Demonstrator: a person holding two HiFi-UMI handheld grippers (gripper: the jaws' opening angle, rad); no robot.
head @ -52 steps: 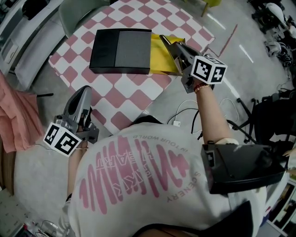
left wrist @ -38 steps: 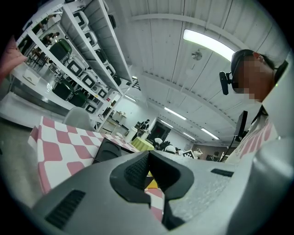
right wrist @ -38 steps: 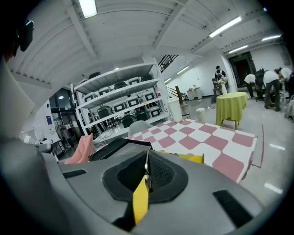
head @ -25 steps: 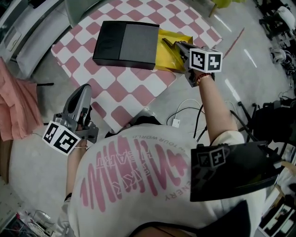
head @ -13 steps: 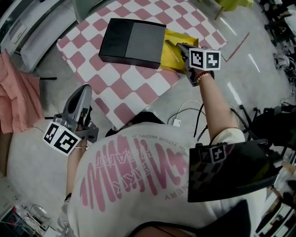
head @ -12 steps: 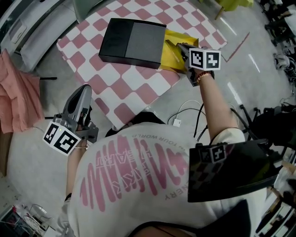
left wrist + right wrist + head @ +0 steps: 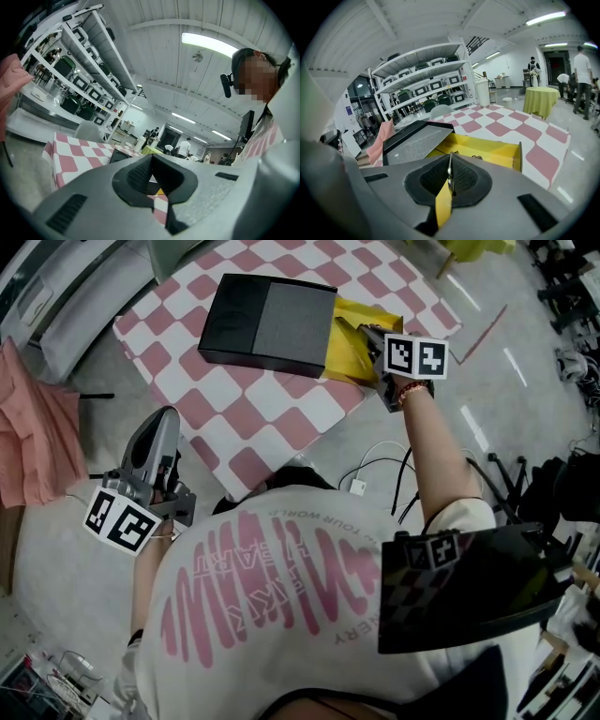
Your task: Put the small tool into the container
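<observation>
So where is the small tool (image 7: pixel 449 180) at this point?

It sits in the right claw (image 7: pixel 450 159), whose jaws are pressed together on it. All I can see is a thin metal sliver standing edge-on between the pads. A yellow strip shows below it, and I can't tell whether that belongs to the tool or is something seen through the gap.

And the container?

That's the yellow container (image 7: pixel 501 150), lying open on the checked surface (image 7: pixel 511 131) just beyond the claw's tips. Its left end meets the black box (image 7: pixel 417 143), either touching it or tucked under it. In the head view the right claw reaches to the container's near edge, at the right side of the surface.

Is the tool in yet?

Not by my reading. It's gripped and brought up to the container, so the pick-up and the carry look done. What's left is the last bit of reach over the yellow floor and then the release. There may be a few small bits lying in there already, but they're too small to name.

What about the other one?

The left claw (image 7: pixel 153 168) has its jaws slightly apart with nothing between them. It hangs at the near left, off the surface's edge and well apart from the container, taking no part for now.
</observation>
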